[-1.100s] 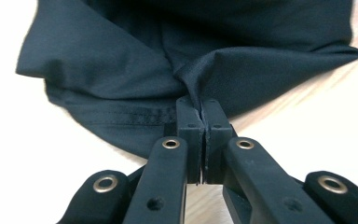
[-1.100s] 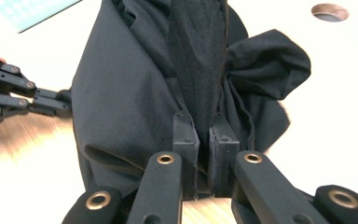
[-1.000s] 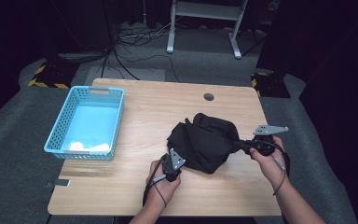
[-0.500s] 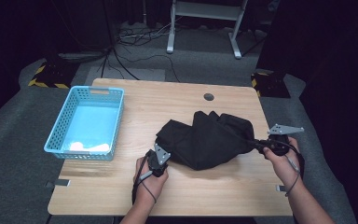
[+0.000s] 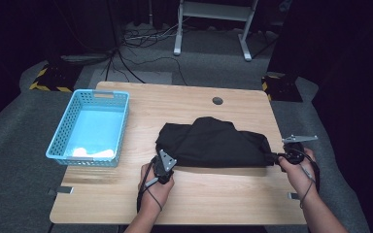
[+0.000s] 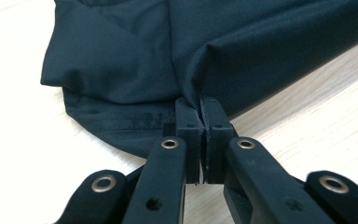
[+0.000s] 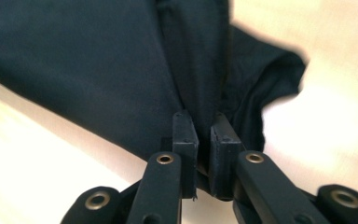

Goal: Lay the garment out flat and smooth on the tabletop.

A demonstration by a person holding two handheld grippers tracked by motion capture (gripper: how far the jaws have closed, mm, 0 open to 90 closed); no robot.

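Stretching a black garment (image 5: 213,143) out flat looks like the step in hand here, so basically the spread-it-before-folding bit. The left gripper (image 5: 164,162) is clamped on the cloth's near left edge, and you can see it up close in the left gripper view, jaws pressed together with a bit of hem pinched between them (image 6: 200,112). The right gripper (image 5: 282,157) has the far right end bunched between its jaws (image 7: 200,126); they've just been easing open a touch, but the fabric is clearly pinched there, so I'd call it grasped. The garment sits on the right half of the tabletop (image 5: 184,104), nearer the front edge than the back, running almost from the middle to the right edge, still lumpy and creased on top. My guess for the next move: keep both grips firm, pull the two ends apart and level so the wrinkles drop out, then lay it down without dragging it off the right edge. Surface is a light wood tabletop with a small round hole (image 5: 217,101) near the back edge. A blue plastic basket (image 5: 63,141) sits by the left edge, well apart from the cloth, with something pale in it. The room's dark, with grey carpet, cables (image 5: 136,43) on the floor behind and a white metal stand (image 5: 213,19).
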